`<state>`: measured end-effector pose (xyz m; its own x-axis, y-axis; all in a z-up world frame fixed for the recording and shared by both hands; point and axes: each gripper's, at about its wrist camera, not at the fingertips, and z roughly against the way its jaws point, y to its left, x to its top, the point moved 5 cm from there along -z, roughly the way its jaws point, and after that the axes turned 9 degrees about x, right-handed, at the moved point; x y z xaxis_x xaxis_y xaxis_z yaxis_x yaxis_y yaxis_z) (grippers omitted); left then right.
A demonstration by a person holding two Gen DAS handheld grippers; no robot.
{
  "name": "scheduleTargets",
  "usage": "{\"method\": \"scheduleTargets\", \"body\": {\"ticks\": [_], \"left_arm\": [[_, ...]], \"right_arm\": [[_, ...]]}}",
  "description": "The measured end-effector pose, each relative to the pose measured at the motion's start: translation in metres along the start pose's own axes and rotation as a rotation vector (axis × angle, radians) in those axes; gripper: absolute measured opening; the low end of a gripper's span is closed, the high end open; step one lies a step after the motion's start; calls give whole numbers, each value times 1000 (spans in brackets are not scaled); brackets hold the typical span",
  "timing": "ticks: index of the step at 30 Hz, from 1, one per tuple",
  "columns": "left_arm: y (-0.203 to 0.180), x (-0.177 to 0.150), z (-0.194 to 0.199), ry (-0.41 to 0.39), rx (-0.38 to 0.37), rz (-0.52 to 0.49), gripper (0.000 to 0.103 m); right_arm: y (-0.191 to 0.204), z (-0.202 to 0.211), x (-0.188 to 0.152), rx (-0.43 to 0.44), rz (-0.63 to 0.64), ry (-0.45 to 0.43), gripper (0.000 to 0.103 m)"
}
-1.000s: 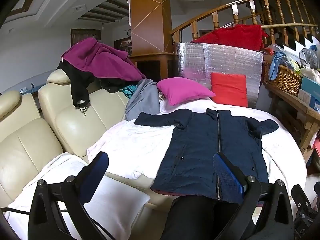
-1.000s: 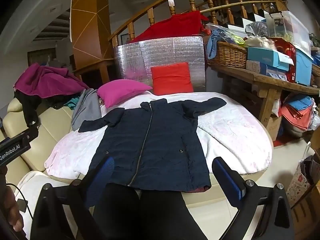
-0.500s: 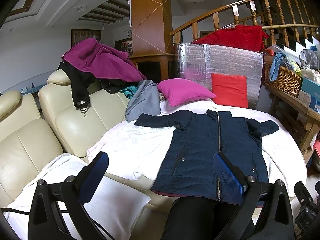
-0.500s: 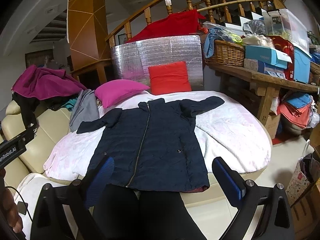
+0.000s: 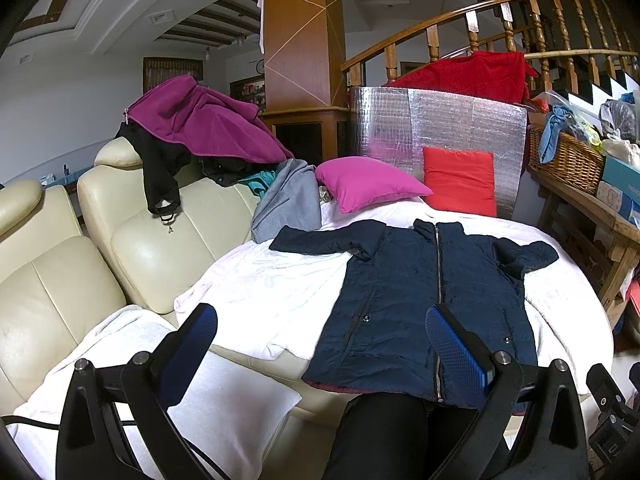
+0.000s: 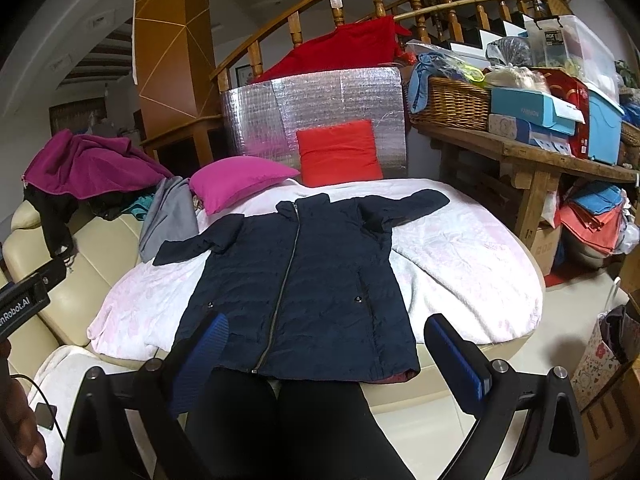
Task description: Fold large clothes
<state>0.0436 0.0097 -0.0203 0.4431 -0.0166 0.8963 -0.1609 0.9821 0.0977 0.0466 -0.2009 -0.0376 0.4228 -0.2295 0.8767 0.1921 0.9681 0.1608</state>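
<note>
Jacket: we see a dark navy jacket (image 6: 296,280) spread flat, front up and zipped, on a round table (image 6: 480,280) covered with a pale blanket; its hem hangs slightly over the near edge.
Long axis: collar to hem runs straight away from us, with the hem nearest and the collar toward the pink cushion (image 6: 240,180) and red cushion (image 6: 340,152).
Sleeves: both lie spread outward, one reaching toward the grey garment (image 5: 288,200) beside the cream sofa (image 5: 140,248), the other toward the wooden bench (image 6: 540,152).
Left gripper (image 5: 320,340): we hold it above the near edge with jaws wide and nothing between them; its view sits left of the jacket's centre line.
Right gripper (image 6: 326,344): jaws wide and empty too, almost centred on the hem.
Which is nearer: we judge each gripper about equally close to the hem; the left suits the sofa-side sleeve, the right the bench-side one.
Next move: probably reaching forward and outward to a sleeve or side edge, to fold it inward across the zip.
Hidden: our dark-trousered legs (image 6: 280,420) cover the table's front; the jacket's back and lining are unseen apart from a reddish strip at the hem.
Hard to tell: whether the far sleeve ends lie flat or bunched.
</note>
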Motion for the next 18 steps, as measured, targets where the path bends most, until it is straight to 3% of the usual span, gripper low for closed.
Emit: {"method": "scheduleTargets", "body": {"ticks": [18], "left_arm": [[5, -3, -4, 12, 0, 6, 103]], "right_arm": [[4, -4, -4, 0, 7, 16, 100]]}}
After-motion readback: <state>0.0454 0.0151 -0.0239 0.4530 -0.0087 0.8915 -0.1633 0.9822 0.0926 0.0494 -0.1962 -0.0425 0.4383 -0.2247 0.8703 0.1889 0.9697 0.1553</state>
